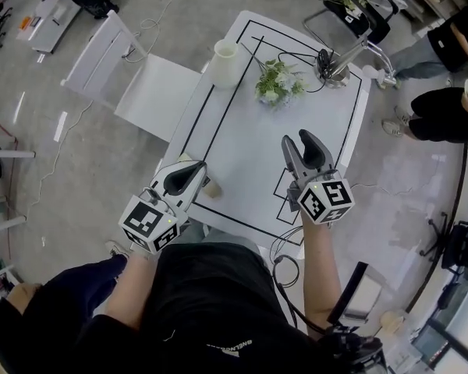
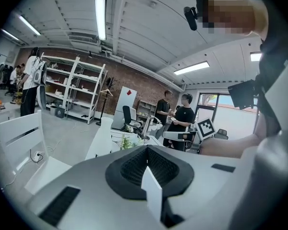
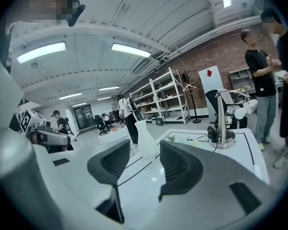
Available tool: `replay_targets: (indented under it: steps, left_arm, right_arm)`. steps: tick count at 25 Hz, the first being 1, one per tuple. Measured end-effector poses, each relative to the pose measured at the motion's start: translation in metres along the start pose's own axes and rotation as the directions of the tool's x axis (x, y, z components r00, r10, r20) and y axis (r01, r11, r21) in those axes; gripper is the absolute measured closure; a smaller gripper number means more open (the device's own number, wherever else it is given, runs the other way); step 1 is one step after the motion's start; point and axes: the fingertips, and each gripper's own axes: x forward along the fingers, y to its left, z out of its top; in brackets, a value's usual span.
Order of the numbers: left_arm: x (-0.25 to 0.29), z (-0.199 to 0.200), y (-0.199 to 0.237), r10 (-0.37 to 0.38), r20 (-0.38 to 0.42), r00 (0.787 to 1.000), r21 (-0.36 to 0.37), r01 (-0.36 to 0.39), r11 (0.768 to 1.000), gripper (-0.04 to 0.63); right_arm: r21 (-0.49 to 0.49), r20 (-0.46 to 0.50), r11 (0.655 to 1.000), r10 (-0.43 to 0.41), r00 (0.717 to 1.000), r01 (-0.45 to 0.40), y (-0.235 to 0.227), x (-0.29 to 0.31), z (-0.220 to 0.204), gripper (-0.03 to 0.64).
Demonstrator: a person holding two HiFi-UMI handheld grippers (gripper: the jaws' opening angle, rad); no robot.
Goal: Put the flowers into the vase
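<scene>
A white vase (image 1: 224, 62) stands upright near the far left corner of the white table (image 1: 257, 142). To its right a bunch of green and white flowers (image 1: 277, 81) lies on the tabletop. Both grippers hover over the table's near edge, well short of the flowers. My left gripper (image 1: 196, 170) is shut with nothing in it; beyond its tips I see the vase (image 2: 102, 138) and flowers (image 2: 127, 143). My right gripper (image 1: 303, 142) is open and empty. The vase (image 3: 146, 138) shows through the gap of the right gripper (image 3: 145, 147), with the flowers (image 3: 173, 138) just right of it.
A metal stand with a dark cable (image 1: 331, 68) sits at the table's far right corner. A white chair (image 1: 129, 80) is beside the table's left side. People (image 1: 444, 107) stand at the right. A small tan object (image 1: 212, 188) lies by the near left edge.
</scene>
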Motion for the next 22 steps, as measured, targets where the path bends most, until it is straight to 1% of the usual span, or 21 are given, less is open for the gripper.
replay_targets:
  steps: [3, 5, 8, 12, 16, 18, 22]
  left_arm:
    - [0.006, 0.000, 0.008, 0.002, -0.003, 1.000, -0.011, -0.002, 1.000, 0.595]
    - [0.009, 0.002, 0.015, 0.005, -0.003, 1.000, -0.010, -0.005, 1.000, 0.595]
    - [0.013, 0.005, 0.026, 0.022, -0.003, 1.000, -0.007, -0.022, 1.000, 0.595]
    - [0.016, 0.008, 0.037, 0.046, 0.010, 0.999, -0.034, -0.046, 0.998, 0.595]
    - [0.022, 0.006, 0.045, 0.056, 0.007, 0.998, -0.041, -0.056, 0.998, 0.595]
    - [0.025, 0.004, 0.047, 0.054, 0.004, 0.999, -0.058, -0.053, 0.997, 0.595]
    - [0.028, -0.004, 0.049, 0.051, -0.005, 0.999, -0.080, -0.051, 0.995, 0.595]
  right_arm:
    - [-0.020, -0.032, 1.000, 0.003, 0.999, -0.004, -0.012, 0.016, 0.000, 0.381]
    - [-0.039, -0.050, 0.999, 0.000, 0.999, -0.002, -0.019, 0.027, -0.001, 0.347]
    - [-0.080, -0.081, 0.997, -0.015, 0.997, 0.009, -0.033, 0.044, -0.006, 0.311]
    - [-0.119, -0.119, 0.993, -0.042, 0.992, 0.027, -0.052, 0.069, -0.017, 0.261]
    - [-0.154, -0.165, 0.987, -0.072, 0.984, 0.046, -0.073, 0.096, -0.027, 0.208]
    - [-0.171, -0.187, 0.984, -0.080, 0.979, 0.048, -0.083, 0.110, -0.032, 0.188]
    - [-0.243, -0.256, 0.969, -0.095, 0.962, 0.031, -0.097, 0.137, -0.046, 0.138]
